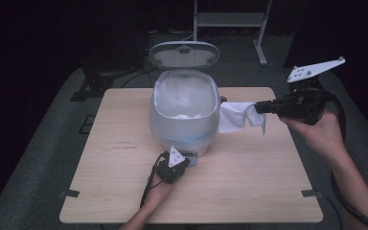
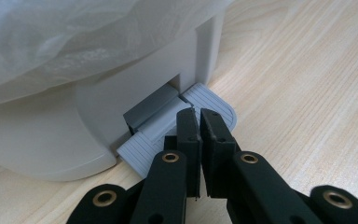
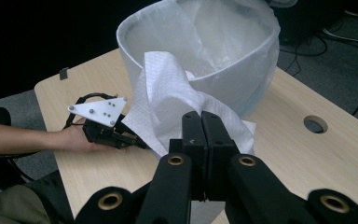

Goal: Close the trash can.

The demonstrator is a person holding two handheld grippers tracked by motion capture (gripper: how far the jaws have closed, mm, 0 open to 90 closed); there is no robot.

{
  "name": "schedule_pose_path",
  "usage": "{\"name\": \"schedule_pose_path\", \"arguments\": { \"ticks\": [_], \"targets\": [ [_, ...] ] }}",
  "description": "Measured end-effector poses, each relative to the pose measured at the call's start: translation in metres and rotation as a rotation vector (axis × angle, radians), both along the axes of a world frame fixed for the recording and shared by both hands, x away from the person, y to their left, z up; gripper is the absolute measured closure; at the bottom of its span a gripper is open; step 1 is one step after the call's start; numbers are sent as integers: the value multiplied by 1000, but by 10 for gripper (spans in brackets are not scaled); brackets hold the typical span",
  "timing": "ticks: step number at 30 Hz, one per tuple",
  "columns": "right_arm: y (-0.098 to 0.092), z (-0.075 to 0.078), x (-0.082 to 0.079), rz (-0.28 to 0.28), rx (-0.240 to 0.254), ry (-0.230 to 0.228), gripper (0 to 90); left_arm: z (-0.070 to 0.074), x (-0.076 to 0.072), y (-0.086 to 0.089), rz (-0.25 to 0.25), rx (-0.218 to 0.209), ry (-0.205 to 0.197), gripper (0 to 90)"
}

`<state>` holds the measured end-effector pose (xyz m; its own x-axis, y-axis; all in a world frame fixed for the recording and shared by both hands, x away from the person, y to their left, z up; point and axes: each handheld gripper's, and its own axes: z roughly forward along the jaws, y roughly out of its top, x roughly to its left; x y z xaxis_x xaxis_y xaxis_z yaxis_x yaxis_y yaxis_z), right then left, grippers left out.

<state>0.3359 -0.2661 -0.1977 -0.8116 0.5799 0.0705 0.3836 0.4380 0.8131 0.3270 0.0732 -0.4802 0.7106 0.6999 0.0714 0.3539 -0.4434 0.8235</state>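
Pedal bin [image 1: 184, 117] at the worktop's [image 1: 115, 191] centre, lid [image 1: 184, 53] raised at 12 o'clock, clear liner bag [image 1: 187, 93] inside. Left tool [image 1: 179, 163] at the bin's 6 o'clock, jaws closed with nothing between them, tips pressed onto the grey ribbed pedal [image 2: 214, 105] at the bin's base. Right tool [image 1: 261, 108] held level at the bin's 3 o'clock, above the worktop, jaws clamped on a white paper towel [image 1: 237, 117]. Towel draped from the tips, its far edge just beside the bin's wall; touching or not, unclear. Seen along the right tool [image 3: 201, 123], towel [image 3: 177, 98] bunched just ahead of the bin's rim [image 3: 135, 51].
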Motion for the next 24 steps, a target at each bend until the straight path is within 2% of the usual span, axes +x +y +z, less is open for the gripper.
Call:
{"name": "schedule_pose_path", "arguments": {
  "ticks": [8, 15, 24],
  "targets": [
    [7, 12, 3, 4, 6, -11, 889, 0, 0, 0, 0, 0, -1, 869],
    [14, 24, 4, 6, -10, -25, 888, 0, 0, 0, 1, 1, -5, 869],
    [25, 35, 11, 12, 6, -35, 888, 0, 0, 0, 1, 0, -3, 869]
  ]
}}
